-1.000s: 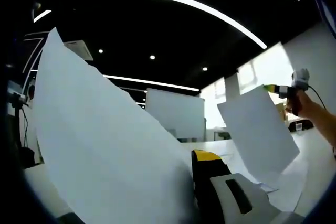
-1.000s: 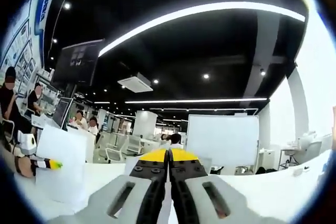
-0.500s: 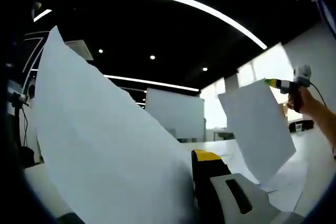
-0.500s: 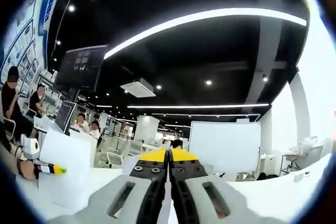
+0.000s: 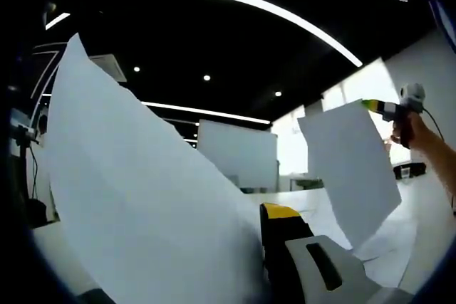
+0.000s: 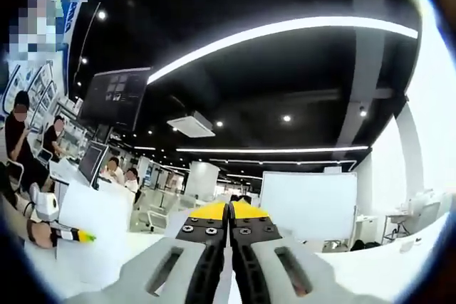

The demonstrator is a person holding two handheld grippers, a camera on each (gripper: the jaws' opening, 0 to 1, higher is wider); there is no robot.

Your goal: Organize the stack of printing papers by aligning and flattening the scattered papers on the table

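Two smooth white rectangular paper sheets are raised: left tool [image 5: 274, 261] pinches the large sheet [image 5: 142, 197]; right tool [image 6: 229, 213], jaws pressed together, grips the smaller sheet [image 5: 349, 169].

Smooth, matt white paper [image 5: 142, 197] is seen at nine o'clock; matt grey and glossy yellow plastic is shown on the right gripper [image 6: 229, 229].

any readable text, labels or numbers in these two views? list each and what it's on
None can be read.
Wall posters at the left of the right gripper view: print too small and blurred.
Hanging monitor: screen content too small.
Held paper sheets: blank on the sides that show.
Whiteboard: no writing visible.
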